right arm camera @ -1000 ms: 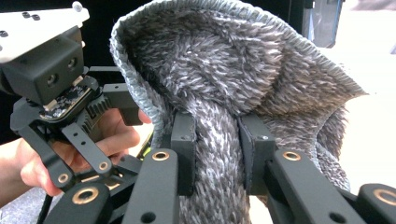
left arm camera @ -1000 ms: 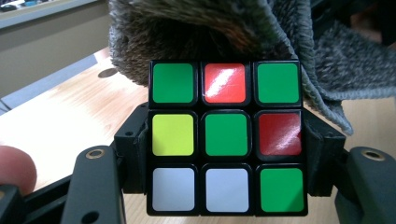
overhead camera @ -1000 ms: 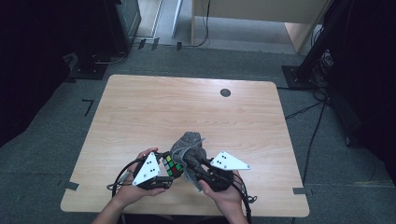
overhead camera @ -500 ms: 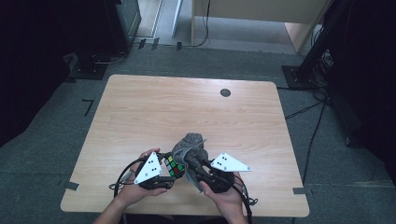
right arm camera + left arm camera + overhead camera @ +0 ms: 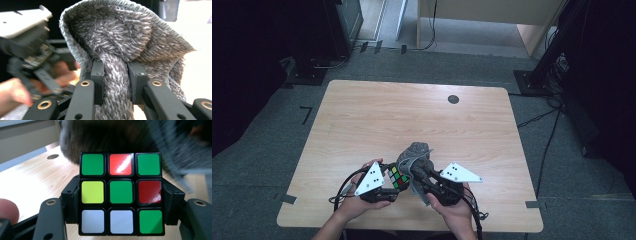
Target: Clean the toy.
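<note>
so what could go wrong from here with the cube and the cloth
The left gripper holds the Rubik's cube only by its two side faces, so a push from the cloth could twist it loose. The right gripper pinches just one fold of the grey fuzzy cloth, which could slip out.

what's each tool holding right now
Left tool: closed on the puzzle cube, gripped by its sides.
Right tool: closed on a fold of the grey fuzzy cloth.
</note>
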{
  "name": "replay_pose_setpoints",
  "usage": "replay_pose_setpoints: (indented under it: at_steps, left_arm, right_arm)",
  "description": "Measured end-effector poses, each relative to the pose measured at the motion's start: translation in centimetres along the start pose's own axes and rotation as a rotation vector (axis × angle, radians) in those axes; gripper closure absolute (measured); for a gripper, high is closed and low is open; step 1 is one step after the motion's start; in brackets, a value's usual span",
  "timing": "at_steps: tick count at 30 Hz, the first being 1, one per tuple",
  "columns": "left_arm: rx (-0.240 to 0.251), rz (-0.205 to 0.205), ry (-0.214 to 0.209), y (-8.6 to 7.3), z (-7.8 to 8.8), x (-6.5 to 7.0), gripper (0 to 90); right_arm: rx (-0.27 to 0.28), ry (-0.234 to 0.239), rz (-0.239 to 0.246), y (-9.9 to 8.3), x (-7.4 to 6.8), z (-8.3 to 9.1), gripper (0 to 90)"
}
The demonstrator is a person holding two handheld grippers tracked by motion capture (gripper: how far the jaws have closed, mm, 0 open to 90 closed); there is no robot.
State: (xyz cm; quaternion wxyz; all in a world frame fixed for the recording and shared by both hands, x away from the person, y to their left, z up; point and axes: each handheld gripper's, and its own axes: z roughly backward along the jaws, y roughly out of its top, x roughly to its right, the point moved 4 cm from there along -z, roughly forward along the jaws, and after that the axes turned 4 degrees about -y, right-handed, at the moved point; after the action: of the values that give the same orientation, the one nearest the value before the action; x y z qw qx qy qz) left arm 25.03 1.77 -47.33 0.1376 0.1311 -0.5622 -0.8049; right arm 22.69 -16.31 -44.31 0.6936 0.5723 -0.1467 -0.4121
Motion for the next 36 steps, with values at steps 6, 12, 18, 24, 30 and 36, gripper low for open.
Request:
replay_pose_setpoints:
  at_steps: [6,12,18,24,30,36]
  left_arm:
    - [0.043,0.078,-0.028,0.1,0.6,-0.7,34.4]
    - [-0.017,0.031,-0.005,-0.5,-0.3,-0.2,34.4]
    - [0.012,0.031,-0.025,0.0,0.0,0.1,34.4]
    - [0.02,0.059,-0.005,-0.1,0.4,-0.7,34.4]
    - [-0.005,0.02,-0.011,-0.3,-0.3,0.1,34.4]
    - [0.019,0.032,-0.018,0.0,0.3,0.1,34.4]
  right_arm:
    - [-0.037,-0.068,-0.096,-0.9,2.4,0.0,71.1]
    - [0.018,-0.004,-0.053,0.3,0.2,0.5,70.9]
    - [-0.013,-0.025,-0.016,-0.2,0.3,0.0,70.8]
    - [-0.03,-0.092,-0.072,-0.4,1.8,0.4,71.0]
    - [0.01,-0.018,-0.014,0.4,-0.3,0.6,70.9]
    - [-0.016,-0.019,-0.001,-0.1,-0.1,0.1,70.9]
